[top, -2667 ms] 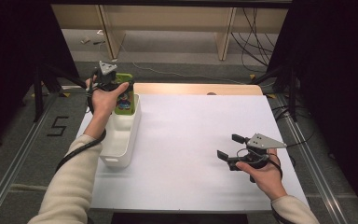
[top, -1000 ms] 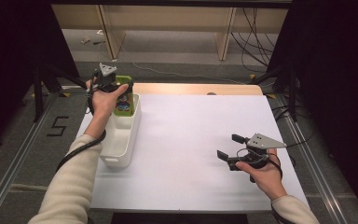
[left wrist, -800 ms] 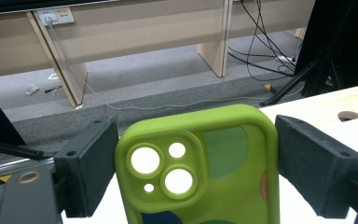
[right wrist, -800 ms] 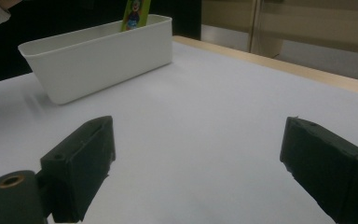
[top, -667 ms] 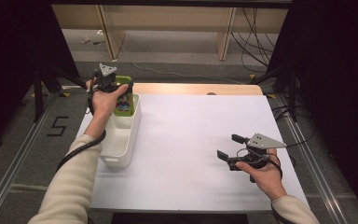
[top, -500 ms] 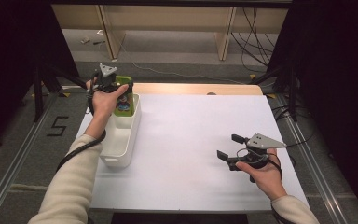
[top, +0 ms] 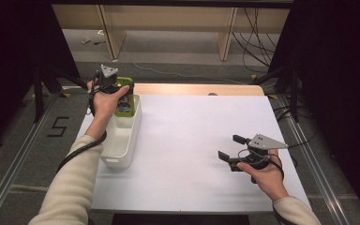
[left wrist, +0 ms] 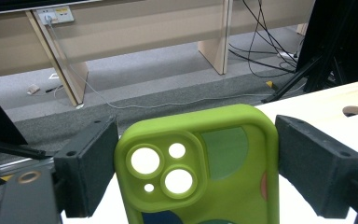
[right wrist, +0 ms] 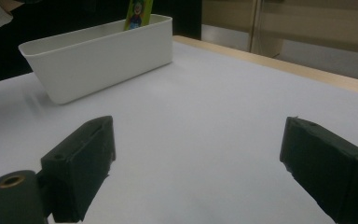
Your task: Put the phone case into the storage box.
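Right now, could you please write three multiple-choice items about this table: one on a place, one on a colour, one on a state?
1. Where does the white bin stand on the table?
A. at its left edge
B. at its middle
C. at its right edge

2. What colour is the phone case?
A. red
B. green
C. black

3. How are the jaws of the right gripper?
A. shut on a cup
B. shut on the bin
C. open, nothing between them

Answers: 1 A, the high view shows the bin along the left edge. 2 B, the left gripper view shows its green back. 3 C, the right gripper view shows bare table between the jaws.
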`<state>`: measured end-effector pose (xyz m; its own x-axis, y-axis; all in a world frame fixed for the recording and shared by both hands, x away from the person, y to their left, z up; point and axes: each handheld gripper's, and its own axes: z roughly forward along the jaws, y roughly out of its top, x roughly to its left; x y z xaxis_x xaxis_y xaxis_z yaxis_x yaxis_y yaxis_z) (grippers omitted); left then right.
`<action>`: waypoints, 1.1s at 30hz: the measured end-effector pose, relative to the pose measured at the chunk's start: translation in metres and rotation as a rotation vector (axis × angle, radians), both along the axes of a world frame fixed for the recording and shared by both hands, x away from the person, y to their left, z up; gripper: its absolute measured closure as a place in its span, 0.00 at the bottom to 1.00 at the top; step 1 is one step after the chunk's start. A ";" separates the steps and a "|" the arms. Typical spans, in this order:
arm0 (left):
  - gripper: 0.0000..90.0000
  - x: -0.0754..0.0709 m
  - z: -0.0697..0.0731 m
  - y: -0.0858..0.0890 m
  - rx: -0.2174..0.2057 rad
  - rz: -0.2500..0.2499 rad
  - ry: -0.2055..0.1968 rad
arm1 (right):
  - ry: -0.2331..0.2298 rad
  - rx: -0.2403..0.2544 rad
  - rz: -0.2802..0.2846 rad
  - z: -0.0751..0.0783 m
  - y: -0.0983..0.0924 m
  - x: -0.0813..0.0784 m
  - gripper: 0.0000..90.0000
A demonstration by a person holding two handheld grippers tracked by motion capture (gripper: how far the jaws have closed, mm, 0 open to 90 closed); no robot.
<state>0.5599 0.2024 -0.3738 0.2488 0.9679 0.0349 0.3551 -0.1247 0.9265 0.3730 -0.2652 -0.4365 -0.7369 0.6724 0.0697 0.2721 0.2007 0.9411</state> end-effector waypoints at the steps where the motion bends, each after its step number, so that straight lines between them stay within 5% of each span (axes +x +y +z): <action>1: 0.18 0.000 0.000 0.000 0.000 0.001 -0.001 | 0.000 0.001 0.001 0.000 0.000 0.000 0.13; 33: 0.18 0.005 -0.004 0.000 0.005 -0.008 0.011 | 0.002 -0.004 0.003 0.000 0.000 0.000 0.13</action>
